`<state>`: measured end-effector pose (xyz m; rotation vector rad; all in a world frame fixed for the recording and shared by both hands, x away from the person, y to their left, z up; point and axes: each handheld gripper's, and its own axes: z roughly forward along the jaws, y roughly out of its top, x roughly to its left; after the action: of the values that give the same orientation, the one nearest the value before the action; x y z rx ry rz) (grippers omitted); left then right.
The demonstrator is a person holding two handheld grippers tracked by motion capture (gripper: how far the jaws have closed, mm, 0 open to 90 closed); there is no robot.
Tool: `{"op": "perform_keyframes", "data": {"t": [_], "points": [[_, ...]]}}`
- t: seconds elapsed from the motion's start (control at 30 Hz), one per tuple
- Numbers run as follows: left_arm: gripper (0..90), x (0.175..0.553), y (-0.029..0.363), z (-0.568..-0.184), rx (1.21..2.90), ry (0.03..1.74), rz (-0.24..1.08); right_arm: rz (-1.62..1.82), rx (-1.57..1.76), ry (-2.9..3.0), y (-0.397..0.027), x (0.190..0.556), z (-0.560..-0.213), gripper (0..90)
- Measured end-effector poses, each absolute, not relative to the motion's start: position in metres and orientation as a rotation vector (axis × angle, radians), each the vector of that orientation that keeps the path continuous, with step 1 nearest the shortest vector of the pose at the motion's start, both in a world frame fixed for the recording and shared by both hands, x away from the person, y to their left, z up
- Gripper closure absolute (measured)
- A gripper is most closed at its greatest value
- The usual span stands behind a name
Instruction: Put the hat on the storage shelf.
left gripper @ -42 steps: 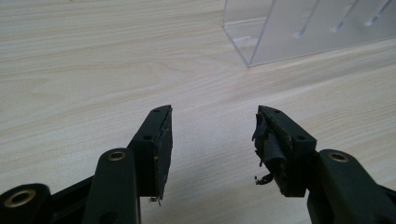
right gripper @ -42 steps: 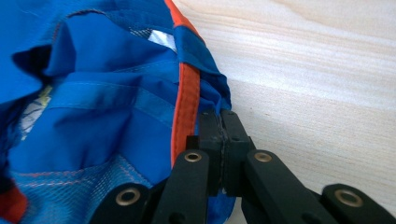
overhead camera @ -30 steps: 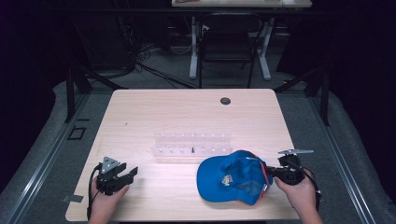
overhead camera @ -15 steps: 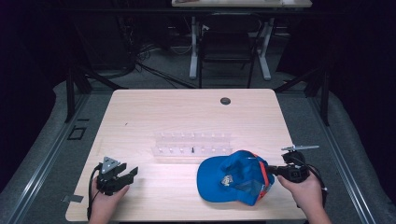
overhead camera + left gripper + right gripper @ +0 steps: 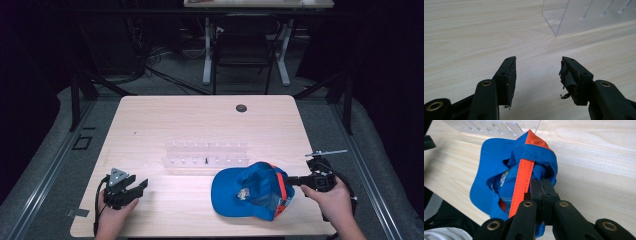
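Blue cap [image 5: 499,177] rear edge pinched between right gripper [image 5: 543,185] jaws.

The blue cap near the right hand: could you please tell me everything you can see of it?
The cap is bright blue fabric with an orange band along its rear edge and a small pale patch that may be a label. It lies near the front right of the table, just in front of the clear plastic rack, brim toward the left. The right tool is shut on its rear edge beside the orange band, which looks bunched there.
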<state>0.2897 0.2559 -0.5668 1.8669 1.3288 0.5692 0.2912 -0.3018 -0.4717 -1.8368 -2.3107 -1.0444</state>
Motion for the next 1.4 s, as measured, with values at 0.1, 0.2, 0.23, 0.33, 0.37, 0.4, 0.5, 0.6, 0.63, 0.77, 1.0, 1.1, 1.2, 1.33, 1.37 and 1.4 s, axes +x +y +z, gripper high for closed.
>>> {"op": "perform_keyframes", "data": {"t": [0.1, 0.2, 0.23, 0.33, 0.37, 0.4, 0.5, 0.6, 0.63, 0.77, 1.0, 1.1, 1.2, 1.33, 1.37, 1.4], "points": [[46.9, 0.29, 0.256, -0.567, 1.869, 1.329, 0.569, -1.058, -1.827, -2.277, -0.302, 0.292, -0.47, 90.0], [46.9, 0.289, 0.256, -0.567, 1.868, 1.329, 0.569, -1.074, -1.815, -2.212, -0.304, 0.292, -0.467, 90.0], [46.8, 0.289, 0.256, -0.567, 1.868, 1.328, 0.569, -1.082, -1.809, -2.195, -0.304, 0.293, -0.467, 90.0], [46.9, 0.289, 0.256, -0.566, 1.87, 1.326, 0.569, -1.129, -1.783, -2.122, -0.305, 0.294, -0.466, 90.0], [46.9, 0.289, 0.256, -0.566, 1.87, 1.326, 0.569, -1.14, -1.769, -2.097, -0.306, 0.294, -0.465, 90.0], [46.9, 0.289, 0.256, -0.566, 1.869, 1.326, 0.57, -1.157, -1.767, -2.072, -0.306, 0.295, -0.465, 90.0], [46.8, 0.289, 0.256, -0.566, 1.873, 1.324, 0.572, -1.17, -1.754, -2.042, -0.307, 0.296, -0.466, 90.0], [46.9, 0.289, 0.255, -0.566, 1.876, 1.325, 0.573, -1.177, -1.738, -2.005, -0.306, 0.296, -0.464, 90.0], [46.9, 0.289, 0.255, -0.566, 1.876, 1.325, 0.574, -1.185, -1.727, -1.991, -0.306, 0.296, -0.463, 90.0], [46.9, 0.289, 0.255, -0.566, 1.875, 1.326, 0.574, -1.222, -1.689, -1.931, -0.305, 0.297, -0.458, 90.0], [46.9, 0.289, 0.255, -0.566, 1.873, 1.326, 0.577, -1.257, -1.629, -1.809, -0.301, 0.302, -0.454, 90.0], [46.9, 0.289, 0.255, -0.566, 1.873, 1.324, 0.579, -1.269, -1.604, -1.759, -0.299, 0.303, -0.452, 90.0], [46.9, 0.289, 0.255, -0.566, 1.874, 1.324, 0.58, -1.292, -1.57, -1.701, -0.296, 0.305, -0.448, 90.0], [46.9, 0.289, 0.255, -0.566, 1.873, 1.325, 0.579, -1.299, -1.549, -1.684, -0.293, 0.307, -0.443, 90.0], [46.9, 0.289, 0.255, -0.566, 1.872, 1.324, 0.58, -1.302, -1.546, -1.679, -0.292, 0.307, -0.441, 90.0], [46.9, 0.289, 0.255, -0.566, 1.871, 1.324, 0.578, -1.307, -1.531, -1.68, -0.291, 0.307, -0.44, 90.0]]}}
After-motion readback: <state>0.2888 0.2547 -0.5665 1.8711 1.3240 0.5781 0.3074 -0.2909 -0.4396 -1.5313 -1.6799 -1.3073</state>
